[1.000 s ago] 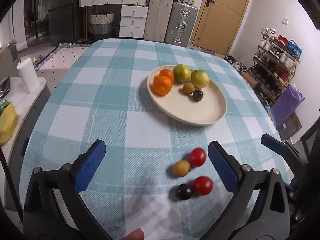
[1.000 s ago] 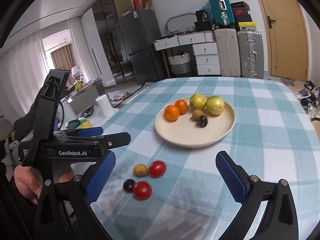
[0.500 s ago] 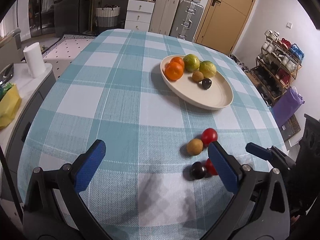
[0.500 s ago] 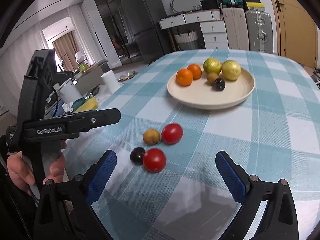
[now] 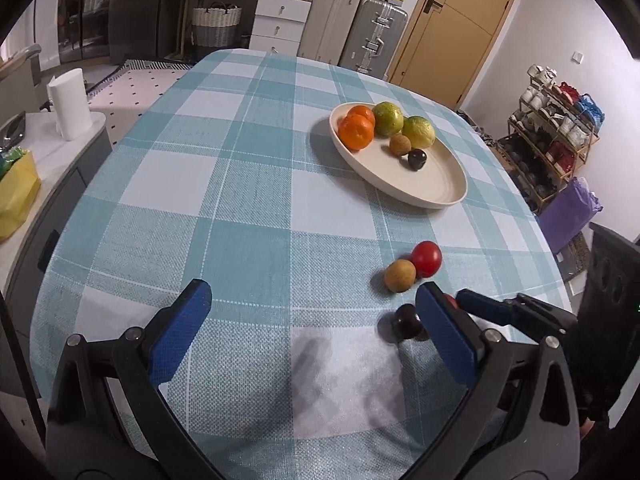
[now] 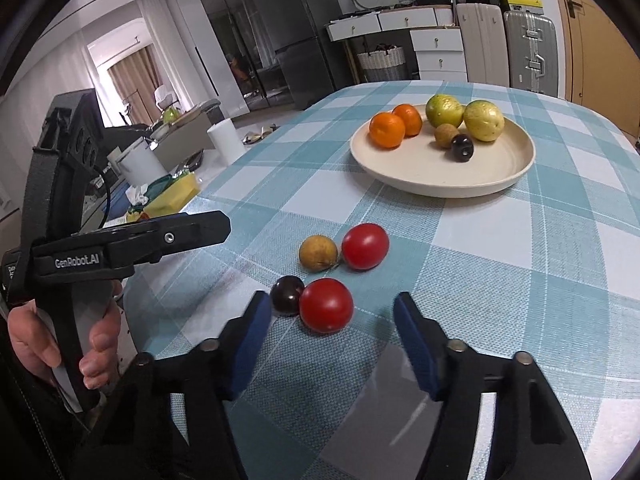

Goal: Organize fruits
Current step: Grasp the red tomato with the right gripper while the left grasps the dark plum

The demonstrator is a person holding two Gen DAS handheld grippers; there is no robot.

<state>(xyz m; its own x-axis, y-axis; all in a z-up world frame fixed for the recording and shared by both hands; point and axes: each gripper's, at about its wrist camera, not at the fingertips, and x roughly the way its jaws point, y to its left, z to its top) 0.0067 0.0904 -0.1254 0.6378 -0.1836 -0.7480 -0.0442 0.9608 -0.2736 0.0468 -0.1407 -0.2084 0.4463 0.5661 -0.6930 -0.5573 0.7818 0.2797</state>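
Observation:
Several loose fruits lie on the checked tablecloth: a near red tomato, a dark plum, a brown fruit and a second red tomato. A cream plate holds two oranges, two green-yellow citrus, a brown fruit and a dark plum. My right gripper is open, its blue pads just short of the near tomato on either side. My left gripper is open and empty over the cloth, left of the loose fruits; its right pad hides most of the near tomato.
The plate stands beyond the loose fruits. A side counter with a paper roll and a yellow bag lies off the table's left edge. Suitcases, drawers and a door stand at the back; a shoe rack is on the right.
My right gripper has come down and forward to the near tomato and its jaws have narrowed. My left gripper has drifted left and back, so the fruits sit further right.

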